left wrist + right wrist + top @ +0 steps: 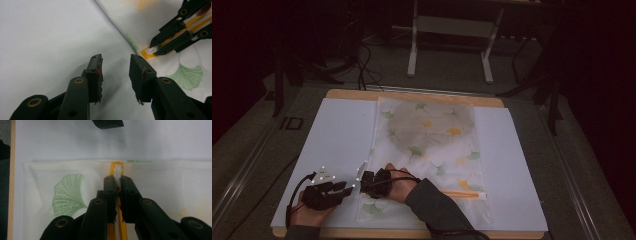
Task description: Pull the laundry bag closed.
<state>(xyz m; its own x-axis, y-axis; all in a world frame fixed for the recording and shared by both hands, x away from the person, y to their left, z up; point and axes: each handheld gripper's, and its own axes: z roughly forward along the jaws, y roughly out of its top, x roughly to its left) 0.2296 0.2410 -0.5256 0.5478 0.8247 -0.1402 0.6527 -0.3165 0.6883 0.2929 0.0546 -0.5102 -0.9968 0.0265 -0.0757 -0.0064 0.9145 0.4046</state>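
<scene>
Here, a white mesh bag (pixel 427 150) printed with green and yellow ginkgo leaves lies flat on a pale sheet (pixel 337 145) that covers the tabletop (pixel 412 95). An orange zipper (pixel 117 167) runs across the bag near the person's side. The right tongs (pixel 117 181) are clenched on the zipper's white pull (pixel 117 173), close to the bag's left edge; in the high view they sit at that edge (pixel 373 184). The left tongs (pixel 115 65) are released, jaws apart with nothing between them, hovering over the bare sheet just beside the bag's edge and near the right tongs.
</scene>
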